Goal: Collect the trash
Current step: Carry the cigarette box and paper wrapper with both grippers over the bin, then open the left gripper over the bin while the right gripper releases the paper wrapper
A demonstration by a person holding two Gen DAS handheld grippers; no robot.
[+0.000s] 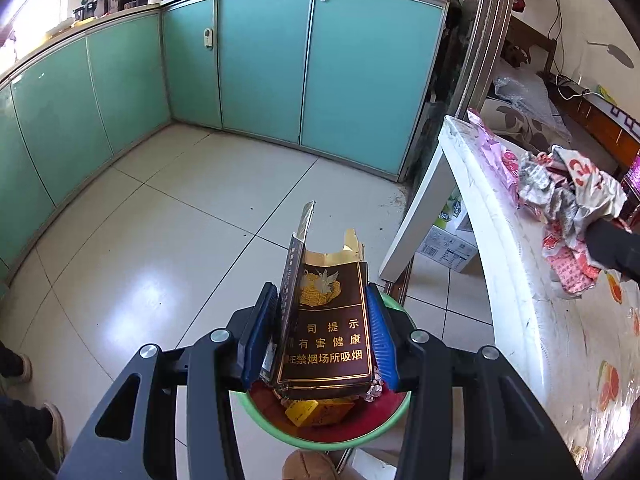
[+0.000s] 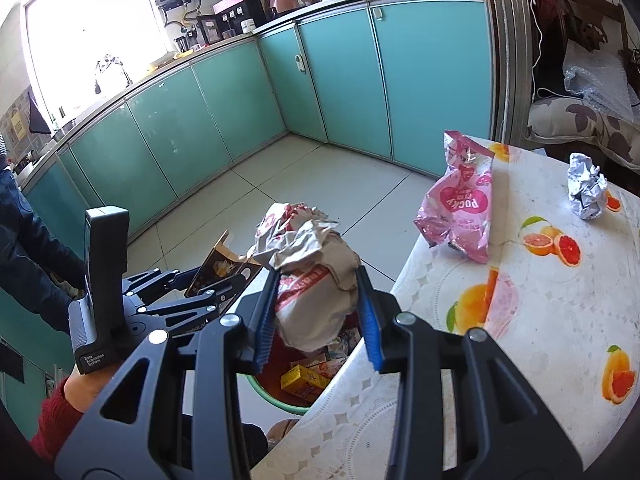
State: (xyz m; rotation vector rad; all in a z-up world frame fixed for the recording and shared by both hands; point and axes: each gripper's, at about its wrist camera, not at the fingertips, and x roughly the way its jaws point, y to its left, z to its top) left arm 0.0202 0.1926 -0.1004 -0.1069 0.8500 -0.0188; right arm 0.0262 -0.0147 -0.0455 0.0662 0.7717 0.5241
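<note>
Crumpled paper wrapper [image 2: 316,276]; flat glossy carton [image 1: 324,328]

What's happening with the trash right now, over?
Left gripper clamps cigarette box over green bin. Right gripper clamps crumpled wrapper. Pink bag, foil ball remain on table.

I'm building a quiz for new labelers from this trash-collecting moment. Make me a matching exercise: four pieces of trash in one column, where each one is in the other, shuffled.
Things:
1. brown cigarette box
2. crumpled paper wrapper
3. pink snack bag
4. yellow carton

Places:
A. lying in the green bin
B. between the right gripper's pads
C. at the table's far edge
D. between the left gripper's pads

Pairs: 1-D, 2-B, 3-C, 4-A
</note>
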